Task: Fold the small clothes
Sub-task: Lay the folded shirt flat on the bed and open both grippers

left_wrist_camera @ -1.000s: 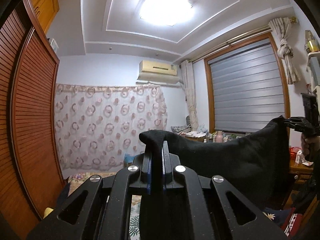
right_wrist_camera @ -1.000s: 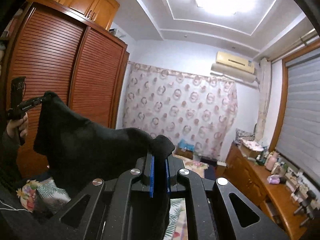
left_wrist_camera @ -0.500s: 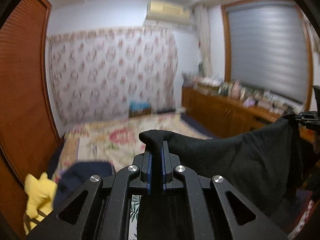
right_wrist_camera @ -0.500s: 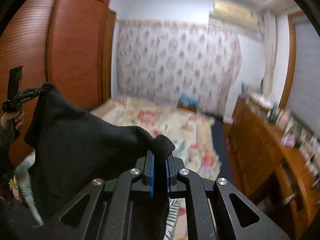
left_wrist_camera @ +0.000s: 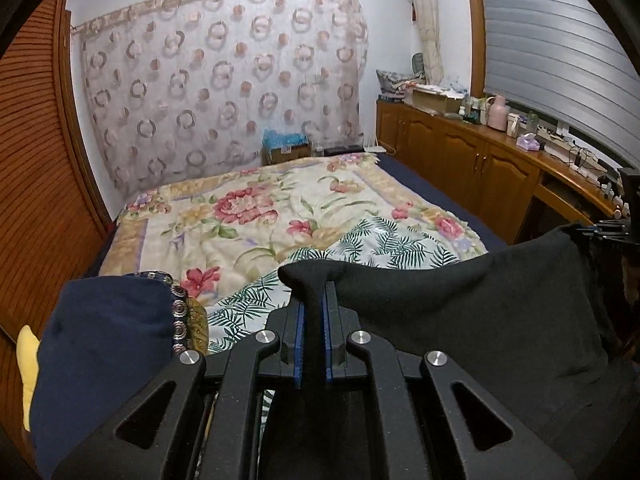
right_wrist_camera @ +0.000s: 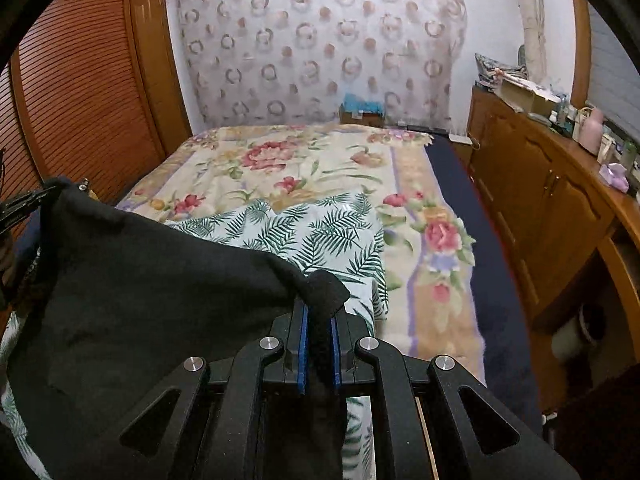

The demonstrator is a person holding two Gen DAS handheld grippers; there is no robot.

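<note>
A black garment [left_wrist_camera: 472, 312] hangs spread in the air above the bed, held by two corners. My left gripper [left_wrist_camera: 313, 300] is shut on its left corner. My right gripper [right_wrist_camera: 319, 312] is shut on its other corner; the garment [right_wrist_camera: 132, 292] stretches away to the left in the right wrist view. The right gripper also shows at the far right of the left wrist view [left_wrist_camera: 600, 229], and the left gripper at the far left of the right wrist view [right_wrist_camera: 24, 200]. The garment's lower part is hidden behind the gripper bodies.
A bed with a floral cover [left_wrist_camera: 248, 216] lies below, with a palm-leaf cloth [right_wrist_camera: 312, 228] on its near part. A dark blue garment pile [left_wrist_camera: 104, 340] and something yellow [left_wrist_camera: 28, 364] lie at the left. Wooden cabinets [right_wrist_camera: 552, 200] line the right; a louvred wardrobe [right_wrist_camera: 80, 80] the left.
Both grippers have tilted down from the ceiling and wall towards the bed, still holding the black garment stretched between them.
</note>
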